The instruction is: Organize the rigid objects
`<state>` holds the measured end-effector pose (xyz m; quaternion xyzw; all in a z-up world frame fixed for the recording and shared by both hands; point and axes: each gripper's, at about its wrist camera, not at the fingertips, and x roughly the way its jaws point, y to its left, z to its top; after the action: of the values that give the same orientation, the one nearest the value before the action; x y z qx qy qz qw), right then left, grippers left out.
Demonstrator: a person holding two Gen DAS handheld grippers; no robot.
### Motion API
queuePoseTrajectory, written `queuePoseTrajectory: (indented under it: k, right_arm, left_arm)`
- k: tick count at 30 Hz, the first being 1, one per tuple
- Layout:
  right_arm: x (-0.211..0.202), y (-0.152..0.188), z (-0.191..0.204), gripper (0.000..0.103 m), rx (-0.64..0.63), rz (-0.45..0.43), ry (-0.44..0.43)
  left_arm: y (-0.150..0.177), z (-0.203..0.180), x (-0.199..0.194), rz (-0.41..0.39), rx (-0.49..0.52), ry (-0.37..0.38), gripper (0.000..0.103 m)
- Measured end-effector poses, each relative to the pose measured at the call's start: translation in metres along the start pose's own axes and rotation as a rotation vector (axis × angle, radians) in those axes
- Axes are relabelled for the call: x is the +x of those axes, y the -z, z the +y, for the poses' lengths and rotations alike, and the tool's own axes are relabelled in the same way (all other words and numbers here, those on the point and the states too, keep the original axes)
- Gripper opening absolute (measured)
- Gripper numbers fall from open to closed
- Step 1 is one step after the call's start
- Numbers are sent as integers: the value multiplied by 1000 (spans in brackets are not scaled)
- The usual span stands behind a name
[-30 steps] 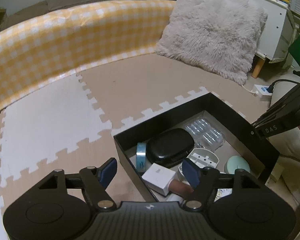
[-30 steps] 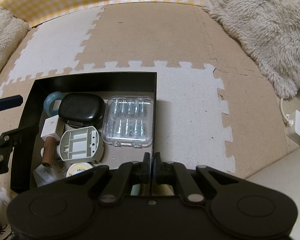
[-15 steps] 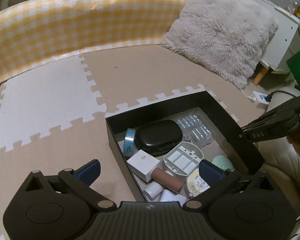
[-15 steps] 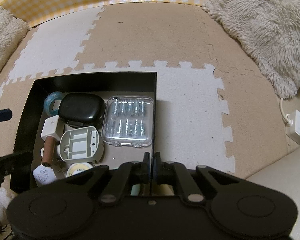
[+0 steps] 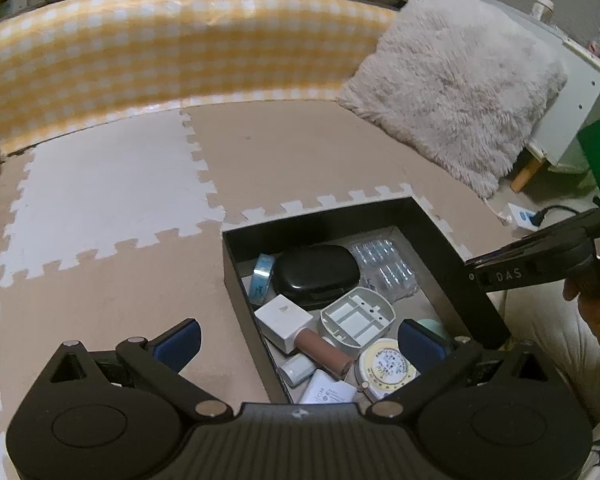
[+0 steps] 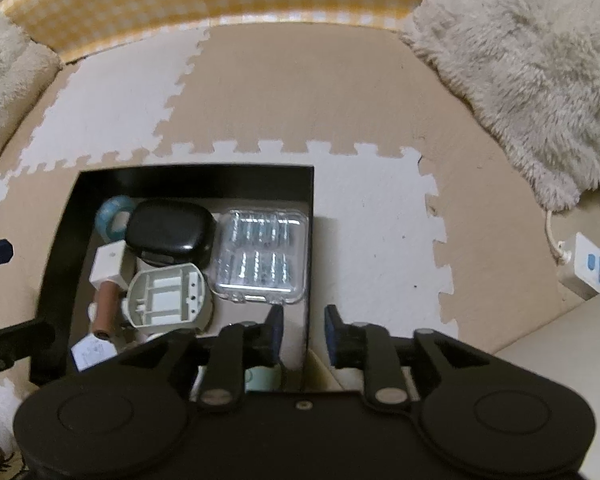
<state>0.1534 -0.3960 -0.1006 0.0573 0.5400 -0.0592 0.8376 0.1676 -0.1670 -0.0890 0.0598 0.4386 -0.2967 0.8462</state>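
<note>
A black open box [image 5: 236,276] [image 6: 196,178] sits on the foam floor mat and holds a black case [image 5: 318,270] [image 6: 170,230], a clear plastic case [image 6: 262,254], a grey plastic shell [image 5: 356,320], a white cube [image 5: 284,318], a brown cylinder [image 5: 324,352], blue tape [image 5: 260,280] and a round yellow-white disc [image 5: 388,366]. My left gripper [image 5: 300,340] is open and empty, straddling the box's near-left wall. My right gripper [image 6: 303,334] is open, its fingers either side of the box's right wall without gripping it.
A yellow checked cushion edge [image 5: 160,52] runs along the back. A fluffy grey pillow [image 5: 460,80] [image 6: 532,60] lies at the right. A white power strip [image 6: 588,266] lies right of the mat. White furniture [image 5: 580,80] stands behind the pillow.
My right gripper has opened and let go of the box's right wall. My left gripper has opened wider and pulled back and up from the box.
</note>
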Motion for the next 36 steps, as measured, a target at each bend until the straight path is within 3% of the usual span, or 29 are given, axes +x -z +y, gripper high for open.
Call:
queuePoseTrajectory:
  k: [8,15,19,25,31,36]
  right_arm:
    - [-55,6,13,52,16,-72,-32]
    - [-106,37,23,62,11,-171,-15]
    - [-133,55,24,75,18,-237,-3]
    - [-163,83,31,91,20,-323,24]
    - [-184,110,37,99,30,-412,40]
    - [-195,127,43,100,33,-466,62]
  left_arm:
    - [-3,-4,-38,-55,-28,-20,103]
    - [2,-18,-78,-103,-27,-66,103]
    - [10,-23,-95,-106,-25,-112,103]
    - [24,-24,-120,-141,-57,-107,103]
    - [41,-27,-144,-194,-70,-172,103]
    - [56,-28,-161,-228,-67,-175,103]
